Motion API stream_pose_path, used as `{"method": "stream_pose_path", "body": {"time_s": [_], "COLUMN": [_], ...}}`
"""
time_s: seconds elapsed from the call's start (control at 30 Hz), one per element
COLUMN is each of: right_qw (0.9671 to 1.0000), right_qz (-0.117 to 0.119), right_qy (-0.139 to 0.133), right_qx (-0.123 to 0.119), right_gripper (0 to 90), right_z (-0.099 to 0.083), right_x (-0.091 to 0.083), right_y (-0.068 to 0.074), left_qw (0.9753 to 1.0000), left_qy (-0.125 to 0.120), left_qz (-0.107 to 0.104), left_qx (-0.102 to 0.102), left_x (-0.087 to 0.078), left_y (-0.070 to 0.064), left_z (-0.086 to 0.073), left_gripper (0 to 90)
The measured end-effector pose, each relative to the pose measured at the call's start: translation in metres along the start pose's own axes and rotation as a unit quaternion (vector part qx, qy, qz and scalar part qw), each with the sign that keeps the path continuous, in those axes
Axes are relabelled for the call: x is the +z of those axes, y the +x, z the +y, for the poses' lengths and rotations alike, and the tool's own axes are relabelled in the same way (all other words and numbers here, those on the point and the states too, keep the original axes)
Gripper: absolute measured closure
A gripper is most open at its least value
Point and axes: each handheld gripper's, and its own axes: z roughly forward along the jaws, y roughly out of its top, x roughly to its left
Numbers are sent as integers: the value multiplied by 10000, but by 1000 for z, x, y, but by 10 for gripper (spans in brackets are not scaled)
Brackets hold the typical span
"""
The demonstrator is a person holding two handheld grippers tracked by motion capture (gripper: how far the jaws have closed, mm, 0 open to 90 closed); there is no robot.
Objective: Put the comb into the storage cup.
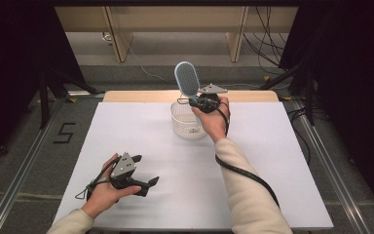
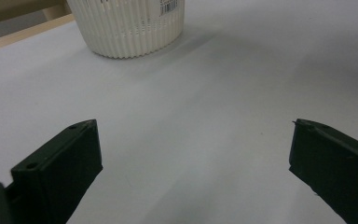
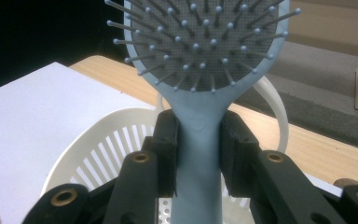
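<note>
The right gripper (image 1: 198, 101) has the blue hairbrush (image 1: 187, 79) pinched by its handle, jaws pressed in on both sides, with the bristled head standing up above it and the white basket (image 1: 184, 120) directly beneath. I'd say the brush is either on its way into the basket or on its way out; the pictures alone don't settle which, so it counts as mid-carry, with the setting-down left to do. The left gripper (image 1: 145, 174) rests low over the desk (image 1: 272, 161) with its jaws spread wide and nothing between them, the basket well ahead of it. In the right gripper view the lower end of the handle is cut off, and the basket's inside is mostly hidden behind the jaws, so I can't tell what else it holds
</note>
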Motion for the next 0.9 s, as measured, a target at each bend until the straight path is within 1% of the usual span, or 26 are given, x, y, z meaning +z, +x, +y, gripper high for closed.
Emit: {"method": "stream_pose_path", "body": {"time_s": [0.3,0.6,0.9], "right_qw": [10000,9999,9999], "right_qz": [17,46,53], "right_qy": [21,123,130], "right_qx": [-7,-59,-57], "right_gripper": [705,703,702], "right_z": [-2,-4,-5], "right_x": [1,1,1], "right_y": [0,-1,-1], "left_qw": [10000,10000,10000], "left_qy": [3,2,4], "left_qz": [-7,-5,-5], "left_qx": [-8,-5,-6], "left_x": [0,0,0], "left_y": [0,0,0], "left_z": [0,0,0], "left_gripper": [16,16,16]}}
